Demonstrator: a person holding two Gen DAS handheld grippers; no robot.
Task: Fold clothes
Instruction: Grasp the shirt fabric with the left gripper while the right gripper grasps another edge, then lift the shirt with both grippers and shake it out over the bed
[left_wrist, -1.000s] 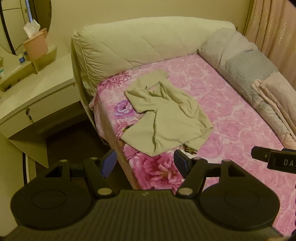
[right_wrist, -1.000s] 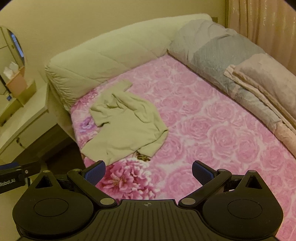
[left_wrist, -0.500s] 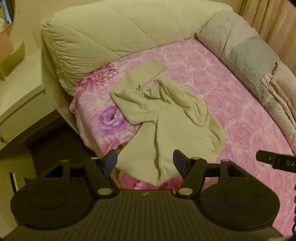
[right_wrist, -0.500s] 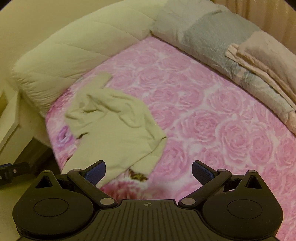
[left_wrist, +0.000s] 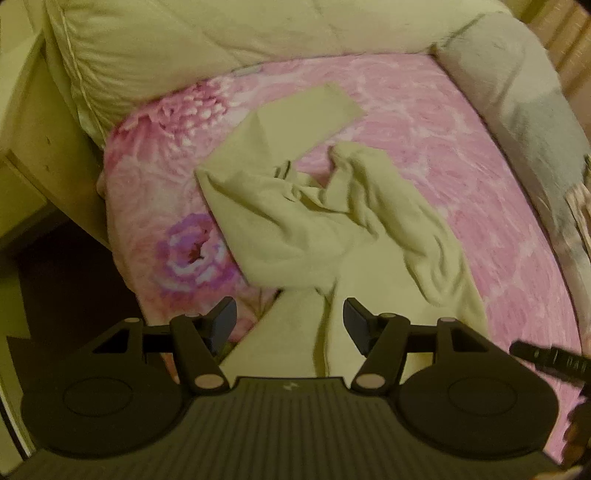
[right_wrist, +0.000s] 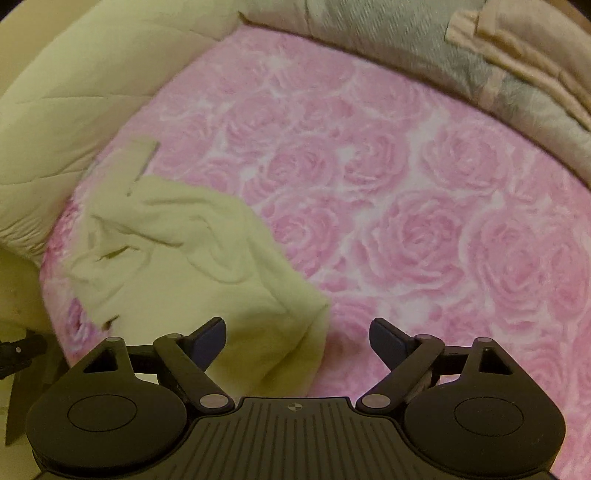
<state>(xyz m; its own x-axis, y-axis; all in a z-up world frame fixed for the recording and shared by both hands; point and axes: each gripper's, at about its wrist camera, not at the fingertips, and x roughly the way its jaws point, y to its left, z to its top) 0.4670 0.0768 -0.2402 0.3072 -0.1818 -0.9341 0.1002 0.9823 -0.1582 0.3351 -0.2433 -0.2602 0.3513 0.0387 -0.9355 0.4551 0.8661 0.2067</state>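
A crumpled pale green garment (left_wrist: 332, 236) lies on the pink rose-print bed (left_wrist: 461, 155) near its left edge; it also shows in the right wrist view (right_wrist: 207, 266). One sleeve (left_wrist: 306, 114) stretches flat toward the headboard cushion. My left gripper (left_wrist: 290, 325) is open and empty, just above the garment's near part. My right gripper (right_wrist: 297, 339) is open and empty, above the garment's right corner (right_wrist: 314, 306).
A cream quilted cushion (left_wrist: 221, 40) runs along the head of the bed. A grey rolled blanket (right_wrist: 406, 44) and folded beige cloth (right_wrist: 535, 55) lie along the far side. A wooden bedside unit (left_wrist: 33, 140) and dark floor (left_wrist: 62, 295) are left of the bed.
Both grippers have moved forward and down toward the bed, so the garment looks larger and closer. Both stay open and empty.
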